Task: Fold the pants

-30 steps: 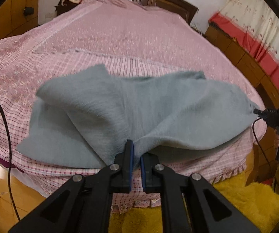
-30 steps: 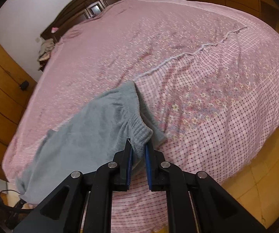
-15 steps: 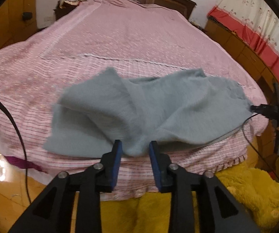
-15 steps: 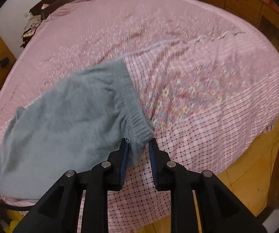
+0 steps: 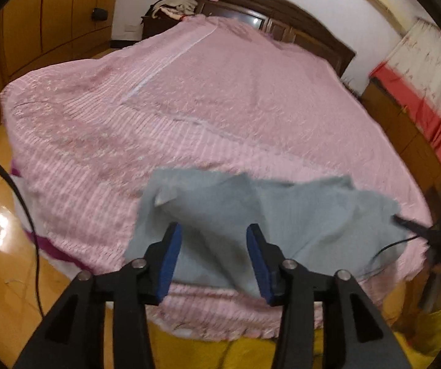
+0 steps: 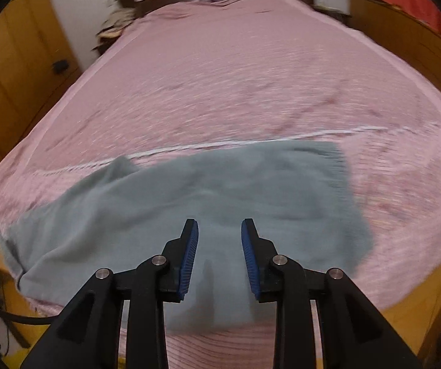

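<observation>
Both claws are off the cloth now: the left claw (image 5: 212,246) has just been opening and stands with a broad gap between its blue pads, nothing pinched, the grey pants (image 5: 251,224) lying on the bed (image 5: 220,92) beyond and below it. The right claw (image 6: 219,247) has likewise just been parting, a narrower gap, also holding nothing, with the pants (image 6: 205,203) spread directly under and ahead of it. In the right wrist view the garment's long axis runs from about eight o'clock up to two o'clock, the ribbed waistband end out at two o'clock, the leg end trailing toward eight o'clock by the bed's near edge. In the left wrist view the cloth sits from twelve round to three o'clock of the claw, rumpled, with one flap doubled over at eleven o'clock. The right claw looks the nearer to the bulk of the fabric; the left hovers over the leg end. Looks like the next grasp wants one claw at each end of that long axis.
</observation>
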